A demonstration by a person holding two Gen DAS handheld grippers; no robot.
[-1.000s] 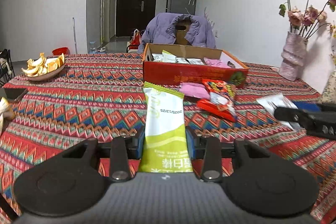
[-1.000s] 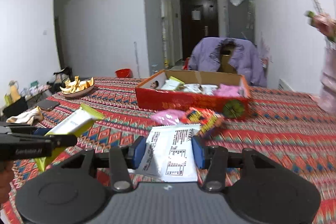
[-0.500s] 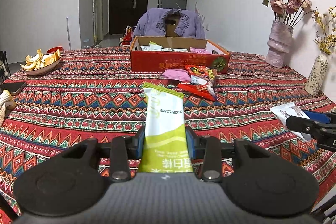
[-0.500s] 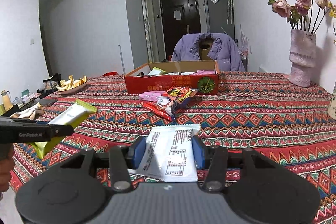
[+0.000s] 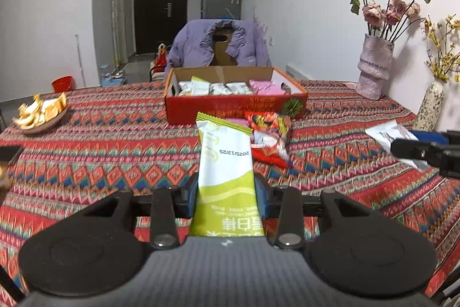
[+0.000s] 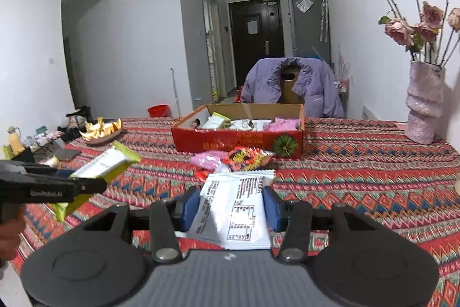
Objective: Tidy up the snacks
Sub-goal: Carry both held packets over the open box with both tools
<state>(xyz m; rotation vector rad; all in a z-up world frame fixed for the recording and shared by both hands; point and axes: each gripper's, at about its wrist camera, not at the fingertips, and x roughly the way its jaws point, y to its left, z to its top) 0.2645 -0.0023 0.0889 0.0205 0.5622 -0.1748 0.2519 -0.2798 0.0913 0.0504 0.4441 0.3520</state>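
My left gripper (image 5: 225,192) is shut on a green-and-white snack bar (image 5: 225,163), held above the patterned tablecloth. My right gripper (image 6: 231,205) is shut on a white printed sachet (image 6: 235,209). Each gripper shows at the edge of the other's view: the left one with its bar (image 6: 103,166) at the left, the right one with its sachet (image 5: 391,134) at the right. Ahead stands an open red cardboard box (image 5: 235,105) holding white, green and pink packets. A pink packet (image 6: 207,158) and red snack bags (image 5: 268,134) lie in front of the box.
A bowl of orange peels (image 5: 40,114) sits at the table's left. A pink vase of dried roses (image 5: 373,65) and a slim speckled vase (image 5: 429,108) stand at the right. A chair draped with a purple jacket (image 5: 218,45) is behind the box.
Both grippers pulled back from the box half a second ago, then moved closer to it again and slightly higher, each still holding its packet.
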